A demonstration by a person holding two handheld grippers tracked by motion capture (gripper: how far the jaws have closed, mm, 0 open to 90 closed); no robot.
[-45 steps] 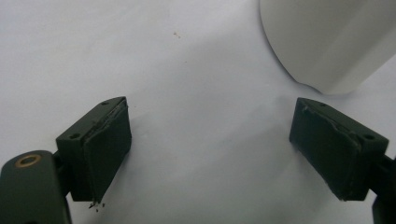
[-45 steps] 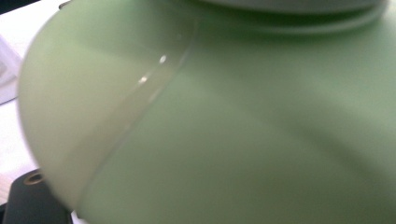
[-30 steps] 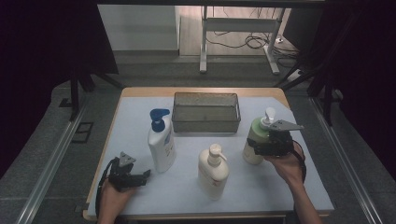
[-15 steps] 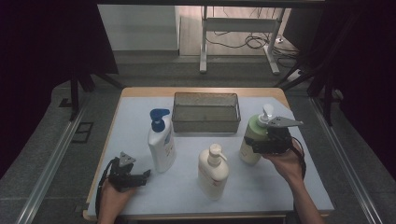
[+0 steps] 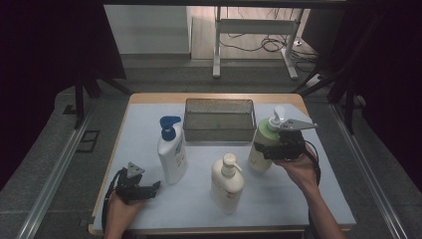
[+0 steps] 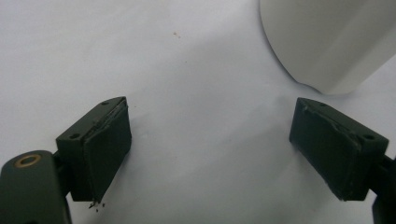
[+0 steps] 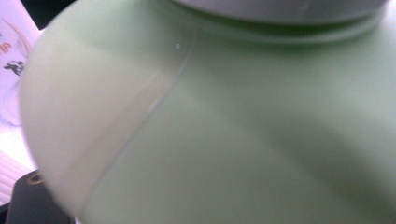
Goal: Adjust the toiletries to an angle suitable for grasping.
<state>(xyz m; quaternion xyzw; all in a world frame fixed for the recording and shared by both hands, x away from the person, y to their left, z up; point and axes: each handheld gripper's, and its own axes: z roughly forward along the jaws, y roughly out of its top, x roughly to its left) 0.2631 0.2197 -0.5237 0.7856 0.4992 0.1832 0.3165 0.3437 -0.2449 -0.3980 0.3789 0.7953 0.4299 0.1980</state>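
A: Green bottle (image 5: pixel 261 144) up front, right side of the table (image 5: pixel 298 199), white pump on top, tilted a touch, base at the mat or just off it — hard to call. Clamped at the shoulder by the right gripper (image 5: pixel 278 147), jaws wide around that fat body.

B: Close in from the right gripper view: pale green shoulder (image 7: pixel 210 121) pressed right against the lens, white collar above. Contents hidden, opaque plastic.

A: Just behind, the mesh basket (image 5: pixel 219 130), nothing lying inside. Close to the bottle's pump, not touching.

B: Then the cream bottle (image 5: pixel 226 181) near the front edge, upright, apart from the green one. Blue-capped bottle (image 5: pixel 171 152) left of centre, also upright.

A: Left gripper (image 5: pixel 149 189) far off at the front left corner, low over the mat, jaws spread, nothing between.

B: Confirmed from the left gripper view: bare mat between the pads (image 6: pixel 107 149), a white bottle's base (image 6: pixel 327 42) just ahead.
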